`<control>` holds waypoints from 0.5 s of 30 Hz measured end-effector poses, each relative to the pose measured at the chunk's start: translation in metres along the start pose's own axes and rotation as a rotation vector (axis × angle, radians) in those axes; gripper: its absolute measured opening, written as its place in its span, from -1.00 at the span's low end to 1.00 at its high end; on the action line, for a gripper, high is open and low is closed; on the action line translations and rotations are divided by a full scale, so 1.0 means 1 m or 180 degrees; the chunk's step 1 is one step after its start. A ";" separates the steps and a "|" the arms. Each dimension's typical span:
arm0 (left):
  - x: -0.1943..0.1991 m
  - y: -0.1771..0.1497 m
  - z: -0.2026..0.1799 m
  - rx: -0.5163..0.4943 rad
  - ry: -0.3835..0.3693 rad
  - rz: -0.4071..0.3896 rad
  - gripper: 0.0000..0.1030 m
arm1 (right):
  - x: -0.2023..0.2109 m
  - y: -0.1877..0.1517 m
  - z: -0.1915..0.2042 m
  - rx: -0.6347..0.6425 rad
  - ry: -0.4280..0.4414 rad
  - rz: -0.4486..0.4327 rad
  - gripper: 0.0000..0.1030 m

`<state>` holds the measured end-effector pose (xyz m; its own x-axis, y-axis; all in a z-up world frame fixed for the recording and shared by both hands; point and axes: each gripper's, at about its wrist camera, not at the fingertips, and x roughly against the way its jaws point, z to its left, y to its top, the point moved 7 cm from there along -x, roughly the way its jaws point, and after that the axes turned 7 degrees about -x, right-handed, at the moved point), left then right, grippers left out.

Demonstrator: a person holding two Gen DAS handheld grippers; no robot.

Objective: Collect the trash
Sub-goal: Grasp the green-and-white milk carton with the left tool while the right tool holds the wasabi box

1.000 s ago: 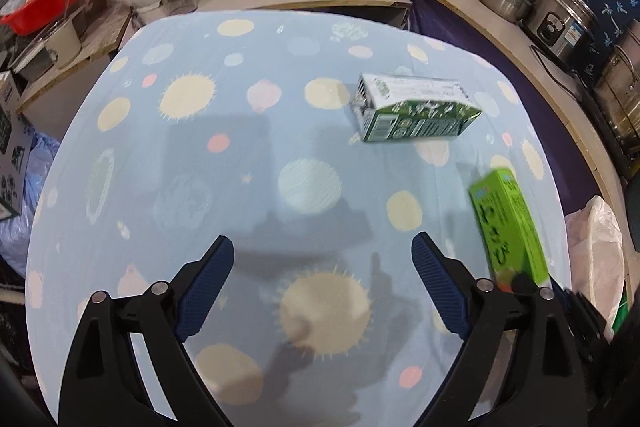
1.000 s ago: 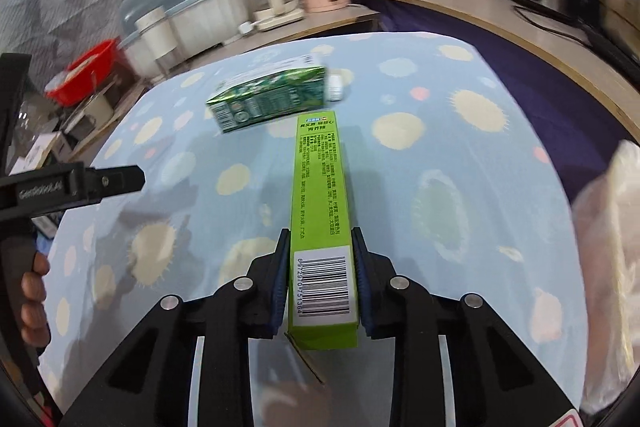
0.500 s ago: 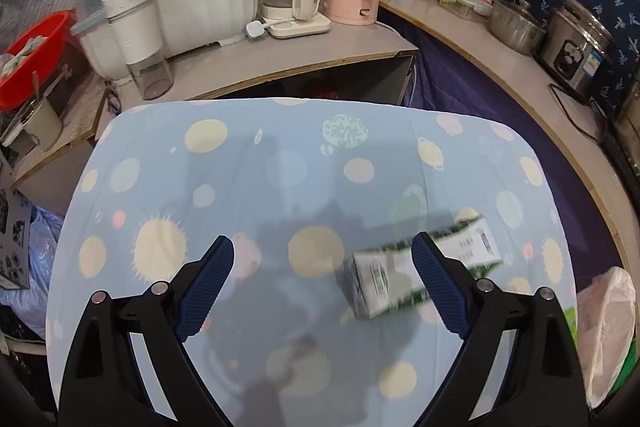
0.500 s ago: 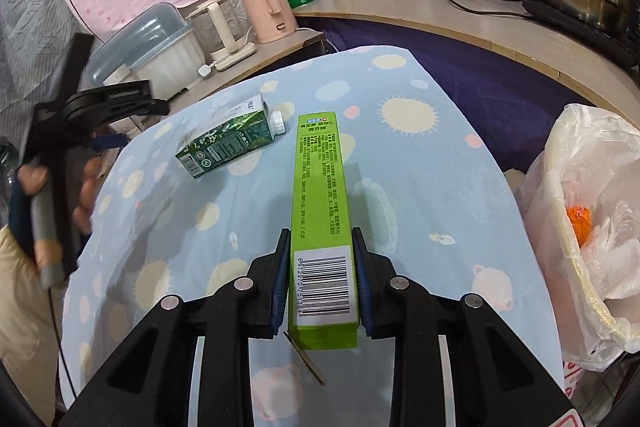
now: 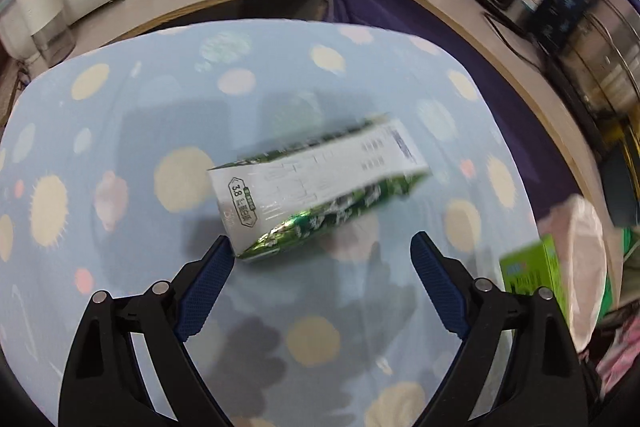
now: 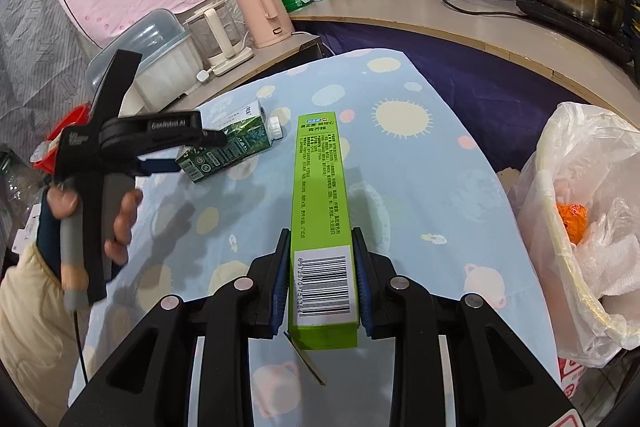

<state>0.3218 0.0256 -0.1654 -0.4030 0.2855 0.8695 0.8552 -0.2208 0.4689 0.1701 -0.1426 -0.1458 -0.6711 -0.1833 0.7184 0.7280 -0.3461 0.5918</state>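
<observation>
- The right gripper point(image 6: 322, 287) is clamped on the near end of a long green box point(image 6: 320, 203), its blue pads pressed to the box's two long sides beside the barcode label.
- The box points away from the camera over the table point(image 6: 420, 163), above its right half; whether its far end touches the cloth cannot be told. A thin flap hangs from its near bottom corner.
- The left gripper point(image 5: 320, 283) stands wide apart over the near middle of the table, holding nothing.
- Just ahead of its fingers point(image 5: 208, 279) lies a milk carton point(image 5: 316, 183) on its side, slanted from near left to far right. The left fingertip is just beside the carton's near corner; contact cannot be made out.
- The carton is blurred in the left wrist view: a white printed panel faces up, a green patterned side faces the camera, and the small print cannot be read.
- From the right wrist camera the carton point(image 6: 228, 143) sits toward the table's far left, its white cap pointing right, partly hidden behind the left gripper point(image 6: 160, 151) and the hand point(image 6: 100, 223) holding it.
- Off the table's right edge hangs a white plastic bag point(image 6: 580, 227) with crumpled paper and something orange inside; its lower part is cut off.
- In the left wrist view the green box point(image 5: 532, 275) shows only as a blurred end at the right edge, in front of the bag point(image 5: 584, 263).
</observation>
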 end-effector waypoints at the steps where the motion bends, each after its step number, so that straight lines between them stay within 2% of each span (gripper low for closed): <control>1: 0.000 -0.005 -0.008 -0.0066 -0.0014 0.0003 0.65 | 0.001 -0.001 -0.002 -0.0012 -0.0002 0.0001 -0.47; 4: 0.004 -0.017 -0.024 -0.0182 -0.0017 -0.0001 0.65 | 0.005 -0.003 -0.006 -0.0042 -0.0009 -0.0010 -0.47; 10: 0.018 -0.013 -0.018 0.0004 -0.0131 -0.0100 0.65 | 0.013 0.000 -0.014 -0.0087 -0.0014 -0.0048 -0.47; 15: 0.026 -0.008 0.000 -0.0024 0.0090 -0.0216 0.65 | 0.014 0.001 -0.018 -0.0121 -0.0002 -0.0060 -0.47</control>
<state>0.3048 0.0347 -0.1467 -0.4692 0.2737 0.8396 0.8232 -0.2088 0.5280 0.1590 -0.1616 -0.1417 -0.6845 -0.1759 0.7075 0.7094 -0.3842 0.5908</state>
